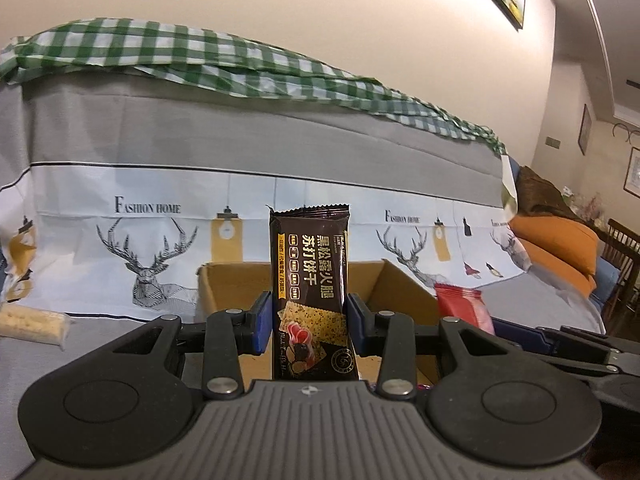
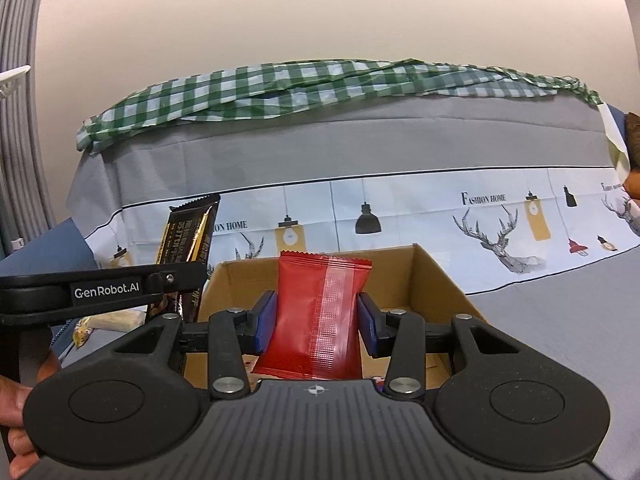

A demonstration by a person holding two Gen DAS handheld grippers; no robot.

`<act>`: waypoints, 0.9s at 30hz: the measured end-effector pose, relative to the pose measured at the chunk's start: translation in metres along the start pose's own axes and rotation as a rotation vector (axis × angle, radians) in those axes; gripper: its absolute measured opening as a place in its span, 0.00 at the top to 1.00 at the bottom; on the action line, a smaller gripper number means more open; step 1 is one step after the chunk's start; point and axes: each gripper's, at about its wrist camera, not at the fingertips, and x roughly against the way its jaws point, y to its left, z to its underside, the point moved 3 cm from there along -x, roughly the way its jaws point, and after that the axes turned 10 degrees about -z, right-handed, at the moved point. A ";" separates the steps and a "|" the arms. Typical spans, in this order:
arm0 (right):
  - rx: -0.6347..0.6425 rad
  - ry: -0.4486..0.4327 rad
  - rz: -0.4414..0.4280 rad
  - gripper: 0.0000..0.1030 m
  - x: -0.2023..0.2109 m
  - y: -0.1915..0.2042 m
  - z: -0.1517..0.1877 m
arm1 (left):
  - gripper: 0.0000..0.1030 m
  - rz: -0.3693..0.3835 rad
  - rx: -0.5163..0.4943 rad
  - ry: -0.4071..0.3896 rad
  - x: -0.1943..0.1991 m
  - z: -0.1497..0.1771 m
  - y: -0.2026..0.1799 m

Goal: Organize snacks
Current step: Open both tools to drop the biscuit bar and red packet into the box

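I am looking at a grey cloth [image 2: 560, 332] with deer pictures, a green checked cloth [image 1: 224, 56] on top and a plain wall behind. An open cardboard box [image 2: 436, 276] sits ahead, and a pale snack [image 1: 32, 324] lies far left. My left gripper [image 1: 310, 314] squeezes a dark cracker pack [image 1: 310, 280] upright, and my right gripper [image 2: 316, 322] squeezes a red pack [image 2: 316, 312], both over the box.

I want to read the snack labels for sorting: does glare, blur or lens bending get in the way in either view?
Left wrist view: the dark cracker packet is sharp and evenly lit, its print readable; the sofa's edge bows from fisheye. Right wrist view: glare streaks that packet's gold side, and the red packet shows only its shiny seam.
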 end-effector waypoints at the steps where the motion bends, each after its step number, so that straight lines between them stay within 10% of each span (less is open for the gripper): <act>1: 0.000 0.002 0.003 0.57 -0.001 0.000 0.001 | 0.59 0.003 -0.003 0.004 -0.001 0.001 -0.002; 27: -0.034 -0.082 0.137 0.57 0.009 -0.008 -0.001 | 0.59 0.085 0.042 -0.020 0.000 -0.002 -0.011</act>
